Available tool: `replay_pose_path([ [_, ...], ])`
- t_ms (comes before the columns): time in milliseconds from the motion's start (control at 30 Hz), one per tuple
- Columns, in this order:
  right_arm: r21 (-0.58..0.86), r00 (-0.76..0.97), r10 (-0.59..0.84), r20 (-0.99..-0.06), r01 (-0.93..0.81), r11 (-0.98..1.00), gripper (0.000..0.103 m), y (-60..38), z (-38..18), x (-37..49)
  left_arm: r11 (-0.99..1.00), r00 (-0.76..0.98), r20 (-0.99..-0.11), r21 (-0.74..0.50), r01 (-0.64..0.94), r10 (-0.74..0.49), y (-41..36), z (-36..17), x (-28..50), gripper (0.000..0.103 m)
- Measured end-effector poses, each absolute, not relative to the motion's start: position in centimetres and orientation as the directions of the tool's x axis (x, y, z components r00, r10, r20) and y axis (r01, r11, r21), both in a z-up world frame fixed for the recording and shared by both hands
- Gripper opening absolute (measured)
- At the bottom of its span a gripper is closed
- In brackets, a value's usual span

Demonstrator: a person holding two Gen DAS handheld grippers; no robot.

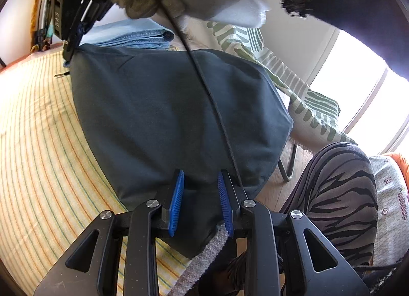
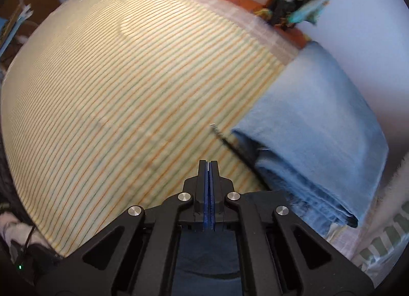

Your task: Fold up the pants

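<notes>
Left gripper [image 1: 200, 183] pinches the dark pants [image 1: 166, 106] hem; right gripper [image 2: 208, 164] pressed together, empty.
Keep hem taut, re-grab far edge beside folded jeans [image 2: 314, 127], fold flat on striped cloth [image 2: 127, 78].

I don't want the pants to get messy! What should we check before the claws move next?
1. Right claw shut: ok.
2. Right claw caught the dark pants' far corner: cannot tell.
3. Pants cloth between left claw's pads: ok.
4. Left claw squeezing tight: cannot tell.
5. Black cable clear of pants: not ok, it crosses over them.
</notes>
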State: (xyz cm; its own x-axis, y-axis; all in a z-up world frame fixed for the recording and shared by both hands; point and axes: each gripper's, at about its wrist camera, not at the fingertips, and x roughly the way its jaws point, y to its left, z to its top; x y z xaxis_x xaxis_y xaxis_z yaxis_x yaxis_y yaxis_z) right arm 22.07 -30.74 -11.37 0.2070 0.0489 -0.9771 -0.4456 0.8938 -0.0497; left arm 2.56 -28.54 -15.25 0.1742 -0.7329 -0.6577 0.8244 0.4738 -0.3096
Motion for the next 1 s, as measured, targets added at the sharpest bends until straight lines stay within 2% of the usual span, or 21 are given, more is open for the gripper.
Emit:
replay_pose_path([
  [133, -0.065, 0.209, 0.025, -0.978, -0.414, 0.908, 0.0, -31.0, -13.7, 21.8, 0.476, 0.178, -0.66, -0.304, 0.825, -0.73, -28.6, -15.2, 2.4, 0.025],
  [233, 0.019, 0.209, 0.096, -0.973, -0.342, 0.939, 0.0, -31.9, -14.0, 22.8, 0.476, 0.174, -0.665, -0.303, 0.826, -0.726, -28.7, -15.0, 2.3, 0.025],
  [333, 0.012, 0.283, 0.09, -0.955, -0.266, 0.964, 0.001, -33.7, -11.4, 22.4, 0.473, 0.168, -0.672, -0.301, 0.828, -0.721, -28.7, -14.6, 1.9, 0.025],
  [500, 0.093, 0.367, 0.15, -0.918, -0.169, 0.981, 0.005, -38.2, -6.8, 19.0, 0.472, 0.144, -0.662, -0.348, 0.81, -0.735, -27.3, -13.3, 2.0, 0.029],
  [567, 0.108, 0.399, 0.152, -0.905, -0.131, 0.986, 0.013, -40.5, -5.3, 16.0, 0.483, 0.147, -0.658, -0.365, 0.796, -0.739, -26.3, -12.6, 2.2, 0.035],
  [633, 0.108, 0.42, 0.136, -0.897, -0.091, 0.99, 0.047, -42.7, -4.8, 13.8, 0.502, 0.163, -0.655, -0.371, 0.781, -0.738, -25.1, -11.9, 2.9, 0.038],
  [700, 0.134, 0.436, 0.147, -0.888, -0.061, 0.989, 0.066, -44.8, -4.2, 11.2, 0.52, 0.173, -0.653, -0.385, 0.762, -0.737, -24.1, -11.2, 4.0, 0.04],
  [767, 0.145, 0.443, 0.137, -0.886, -0.017, 0.989, 0.07, -46.8, -4.0, 8.5, 0.538, 0.19, -0.652, -0.388, 0.748, -0.734, -23.6, -10.7, 5.0, 0.046],
  [867, 0.12, 0.438, 0.083, -0.895, 0.057, 0.991, 0.079, -49.4, -5.0, 6.0, 0.569, 0.196, -0.659, -0.416, 0.709, -0.727, -22.8, -10.4, 7.3, 0.047],
  [1000, 0.172, 0.421, 0.095, -0.902, 0.148, 0.974, 0.08, -53.0, -6.8, 3.3, 0.585, 0.142, -0.662, -0.516, 0.625, -0.736, -23.0, -11.3, 10.1, 0.049],
])
